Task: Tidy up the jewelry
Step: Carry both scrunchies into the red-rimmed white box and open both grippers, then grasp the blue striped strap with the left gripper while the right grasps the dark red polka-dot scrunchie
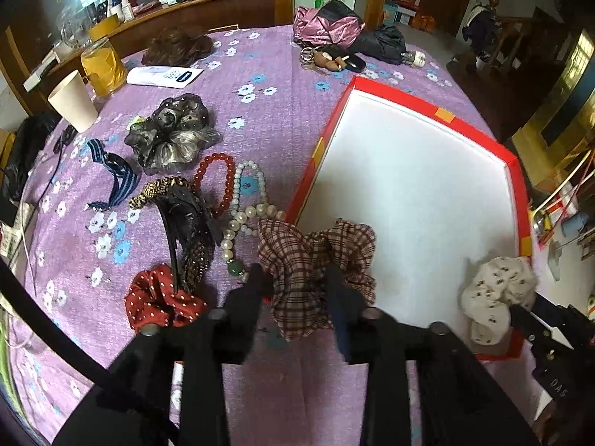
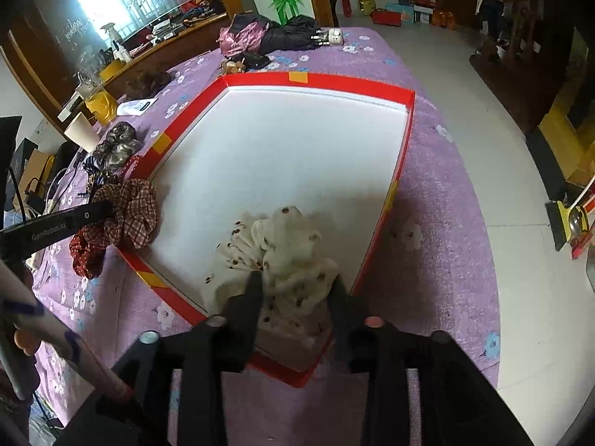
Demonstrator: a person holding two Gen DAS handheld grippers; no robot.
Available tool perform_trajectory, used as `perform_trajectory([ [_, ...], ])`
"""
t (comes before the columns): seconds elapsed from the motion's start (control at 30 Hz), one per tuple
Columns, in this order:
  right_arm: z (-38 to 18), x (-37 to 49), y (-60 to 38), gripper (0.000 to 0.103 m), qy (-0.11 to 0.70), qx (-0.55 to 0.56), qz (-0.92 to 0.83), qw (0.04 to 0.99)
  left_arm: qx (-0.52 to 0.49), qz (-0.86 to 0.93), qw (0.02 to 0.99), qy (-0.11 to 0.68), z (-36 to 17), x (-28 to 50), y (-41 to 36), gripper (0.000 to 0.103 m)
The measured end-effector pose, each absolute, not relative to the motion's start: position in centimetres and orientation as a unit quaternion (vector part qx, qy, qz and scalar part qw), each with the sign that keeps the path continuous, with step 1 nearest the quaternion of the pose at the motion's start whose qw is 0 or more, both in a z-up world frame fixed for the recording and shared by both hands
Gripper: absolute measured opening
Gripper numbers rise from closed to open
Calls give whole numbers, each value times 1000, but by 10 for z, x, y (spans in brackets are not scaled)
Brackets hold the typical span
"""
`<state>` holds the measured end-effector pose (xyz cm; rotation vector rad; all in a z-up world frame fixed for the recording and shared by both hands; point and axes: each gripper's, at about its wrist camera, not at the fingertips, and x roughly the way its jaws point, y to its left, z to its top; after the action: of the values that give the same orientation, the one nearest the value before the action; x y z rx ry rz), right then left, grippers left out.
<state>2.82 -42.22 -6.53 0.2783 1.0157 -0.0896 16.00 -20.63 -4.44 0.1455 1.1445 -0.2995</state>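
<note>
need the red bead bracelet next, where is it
Left wrist view, left of the red box: the red bead bracelet lies on the purple cloth beside the pearl necklace.

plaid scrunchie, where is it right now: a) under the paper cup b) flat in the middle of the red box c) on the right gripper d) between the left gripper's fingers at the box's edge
d: the plaid scrunchie sits between the fingers of the left gripper, draped over the rim of the red box, while the right gripper is at the cream scrunchie inside the box.
</note>
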Motion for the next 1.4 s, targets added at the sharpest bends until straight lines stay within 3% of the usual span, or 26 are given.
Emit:
perform_trajectory([
  [0.1, -58, 25, -420, 60, 475, 127, -52, 869, 49, -152, 823, 545, -39, 156, -202, 39],
  [0.47, -31, -1, -414, 64, 448, 150, -62, 879, -15, -147, 839, 524, 7, 117, -126, 48],
  [0.8, -28, -3, -367, 65, 454, 140, -29, 879, 13, -47, 862, 505, 10, 89, -27, 48],
  [1.07, -33, 13, -312, 65, 467, 123, 9, 875, -10, -11, 862, 506, 5, 98, 28, 48],
  [1.4, -38, 42, -250, 65, 479, 108, 46, 870, 0, -36, 856, 516, -7, 145, 40, 48],
])
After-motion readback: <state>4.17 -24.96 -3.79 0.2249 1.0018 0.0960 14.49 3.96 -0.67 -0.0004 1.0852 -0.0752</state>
